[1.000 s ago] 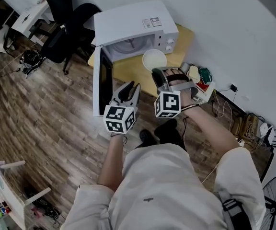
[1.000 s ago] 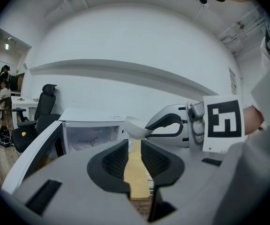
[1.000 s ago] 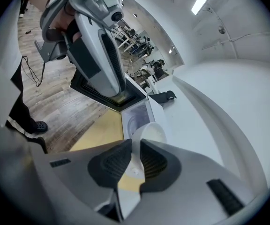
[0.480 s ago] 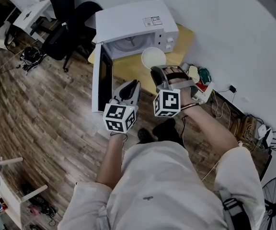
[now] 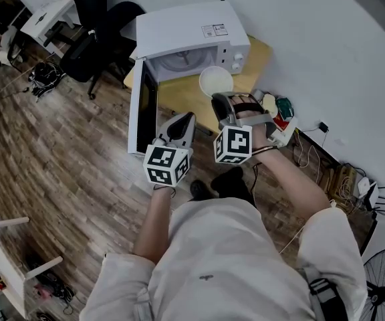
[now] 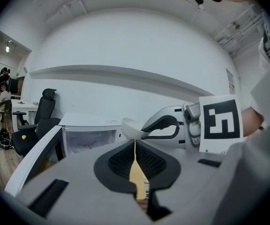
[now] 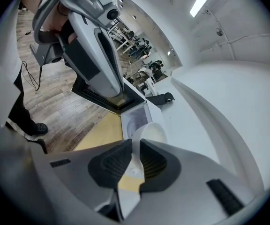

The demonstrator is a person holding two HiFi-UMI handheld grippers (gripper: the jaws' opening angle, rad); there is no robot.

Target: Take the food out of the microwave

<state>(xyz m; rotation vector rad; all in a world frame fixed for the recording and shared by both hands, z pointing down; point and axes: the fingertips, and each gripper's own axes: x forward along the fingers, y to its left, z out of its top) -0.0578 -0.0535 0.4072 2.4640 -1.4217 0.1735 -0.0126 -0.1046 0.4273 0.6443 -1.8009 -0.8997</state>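
The white microwave (image 5: 186, 35) stands on a yellow table (image 5: 182, 99) with its door (image 5: 141, 116) swung wide open to the left. My right gripper (image 5: 224, 99) is shut on the rim of a white bowl (image 5: 216, 82), which hangs over the table just in front of the oven's mouth. In the right gripper view the bowl (image 7: 150, 131) sticks out past the pinched jaws (image 7: 136, 144). What lies in the bowl does not show. My left gripper (image 5: 184, 119) hovers beside the door's lower edge. Its jaws (image 6: 135, 142) are closing, almost together, with nothing between them.
Black office chairs (image 5: 92, 19) stand left of the microwave. Small packets and clutter (image 5: 279, 116) lie at the table's right end, with cables (image 5: 339, 172) on the floor below and a fan (image 5: 383, 279) at the far right. A white wall runs behind the microwave.
The left gripper's jaws have come together from wide apart. Both hands and the bowl have kept almost still.
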